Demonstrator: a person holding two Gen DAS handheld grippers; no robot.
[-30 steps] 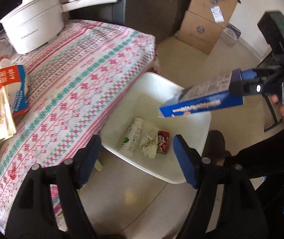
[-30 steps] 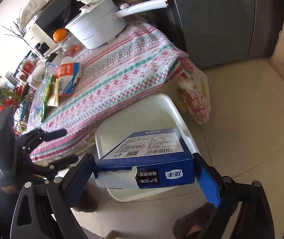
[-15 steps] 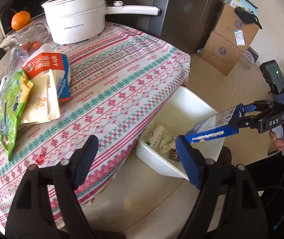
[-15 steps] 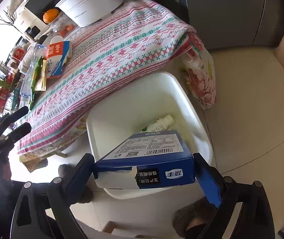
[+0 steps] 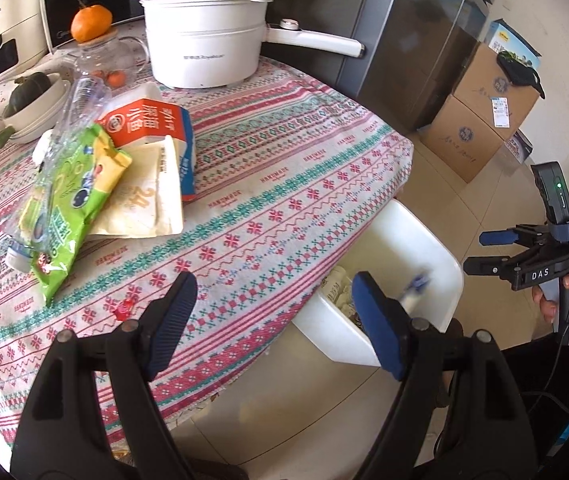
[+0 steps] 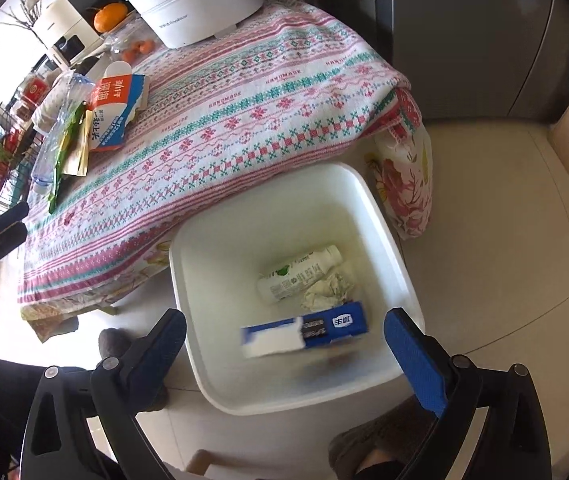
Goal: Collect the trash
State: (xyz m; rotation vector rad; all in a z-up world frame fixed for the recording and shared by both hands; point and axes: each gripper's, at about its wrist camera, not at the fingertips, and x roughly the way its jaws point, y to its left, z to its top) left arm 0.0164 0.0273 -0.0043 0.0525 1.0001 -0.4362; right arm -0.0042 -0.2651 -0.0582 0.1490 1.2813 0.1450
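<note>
A white bin [image 6: 398, 264] stands on the floor beside the table; it also shows in the left wrist view [image 5: 416, 240]. A blue box [image 6: 304, 334], blurred, lies free inside it beside a white bottle [image 6: 298, 274] and crumpled paper [image 6: 326, 290]. My right gripper [image 6: 284, 348] is open and empty above the bin; it also shows in the left wrist view [image 5: 484, 252]. My left gripper [image 5: 272, 320] is open and empty over the table edge. On the table lie an orange milk carton [image 5: 152, 128], a green wrapper [image 5: 72, 200] and a beige pouch [image 5: 144, 200].
A white pot [image 5: 204, 36] with a long handle stands at the back of the patterned tablecloth [image 5: 284, 184]. An orange [image 5: 91, 22] on a glass jar, a bowl [image 5: 32, 108] and appliances stand behind. Cardboard boxes [image 5: 480, 120] stack by the wall.
My right gripper opened and the blue box dropped into the bin. My left gripper swung back toward the table, bringing the wrappers and carton into view.
</note>
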